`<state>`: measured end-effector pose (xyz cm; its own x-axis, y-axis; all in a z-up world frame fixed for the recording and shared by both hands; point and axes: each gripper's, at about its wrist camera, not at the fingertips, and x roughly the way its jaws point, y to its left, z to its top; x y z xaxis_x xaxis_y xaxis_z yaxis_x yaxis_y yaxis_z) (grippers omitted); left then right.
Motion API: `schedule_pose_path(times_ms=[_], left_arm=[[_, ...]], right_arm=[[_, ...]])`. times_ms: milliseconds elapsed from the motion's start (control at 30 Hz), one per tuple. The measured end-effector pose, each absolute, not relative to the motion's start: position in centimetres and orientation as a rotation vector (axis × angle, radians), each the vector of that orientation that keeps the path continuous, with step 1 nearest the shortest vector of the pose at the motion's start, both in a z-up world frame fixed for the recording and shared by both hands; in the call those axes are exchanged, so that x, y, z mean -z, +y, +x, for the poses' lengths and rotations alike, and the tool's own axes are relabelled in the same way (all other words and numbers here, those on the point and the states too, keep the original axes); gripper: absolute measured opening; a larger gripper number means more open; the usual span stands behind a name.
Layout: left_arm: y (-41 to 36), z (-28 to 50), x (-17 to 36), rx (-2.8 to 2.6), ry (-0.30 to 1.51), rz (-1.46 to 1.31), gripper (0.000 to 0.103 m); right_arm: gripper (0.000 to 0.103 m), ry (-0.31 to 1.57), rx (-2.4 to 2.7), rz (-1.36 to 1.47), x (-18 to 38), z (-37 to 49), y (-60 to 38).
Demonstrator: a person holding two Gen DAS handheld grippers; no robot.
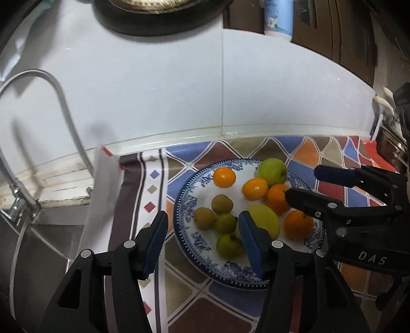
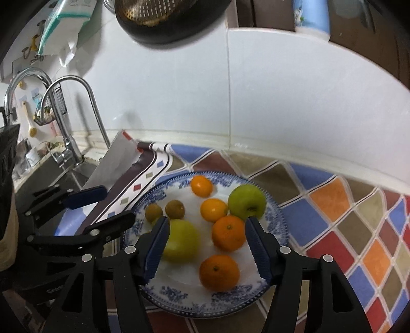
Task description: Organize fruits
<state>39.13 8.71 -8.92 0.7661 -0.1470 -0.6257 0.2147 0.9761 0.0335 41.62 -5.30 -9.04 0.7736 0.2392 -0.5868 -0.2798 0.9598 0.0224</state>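
A blue-and-white plate (image 1: 191, 240) (image 2: 276, 217) sits on the patterned counter and holds mixed fruit: a green apple (image 1: 272, 171) (image 2: 246, 201), a yellow-green apple (image 1: 266, 222) (image 2: 182, 239), several oranges such as one (image 1: 224, 177) at the far side and one (image 2: 219, 272) nearest me, and several small brown-green fruits (image 1: 222, 203) (image 2: 174, 209). My left gripper (image 1: 203, 240) is open and empty above the plate's left part. My right gripper (image 2: 207, 243) is open and empty above the oranges; it also shows in the left wrist view (image 1: 302, 183).
A sink (image 1: 38, 246) with a curved tap (image 1: 64, 107) (image 2: 77, 107) lies left of the counter. A white bag (image 1: 105, 187) (image 2: 115, 161) leans at the sink edge. A white tiled wall (image 1: 230, 89) stands behind. A dark pan (image 2: 166, 20) hangs above.
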Motion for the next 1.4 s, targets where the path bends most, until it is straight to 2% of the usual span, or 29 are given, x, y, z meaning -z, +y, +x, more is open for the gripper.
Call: schedule_pose_path(times_ms=[267, 367, 467, 700, 1400], left_arm=[[8.7, 35.6, 7.1, 0.166, 0.613, 0.097, 0.059], [8.5, 34.0, 6.4, 0.158, 0.59, 0.103, 0.063], [8.3, 32.4, 5.7, 0.155, 0.564, 0.106, 0.068], [7.8, 28.5, 4.1, 0.188, 0.517, 0.102, 0.075], [4.6, 15.6, 1.8, 0.14, 0.431, 0.097, 0.086]], right_arm=[[0.062, 0.609, -0.214, -0.069, 8.0, 38.4, -6.1], [0.068, 0.594, -0.183, -0.067, 7.6, 36.5, -6.6], [0.068, 0.571, -0.145, -0.068, 7.1, 34.6, -7.0], [0.077, 0.526, -0.046, -0.037, 5.9, 29.2, -8.3], [0.083, 0.465, 0.002, 0.006, 4.0, 16.1, -12.0]])
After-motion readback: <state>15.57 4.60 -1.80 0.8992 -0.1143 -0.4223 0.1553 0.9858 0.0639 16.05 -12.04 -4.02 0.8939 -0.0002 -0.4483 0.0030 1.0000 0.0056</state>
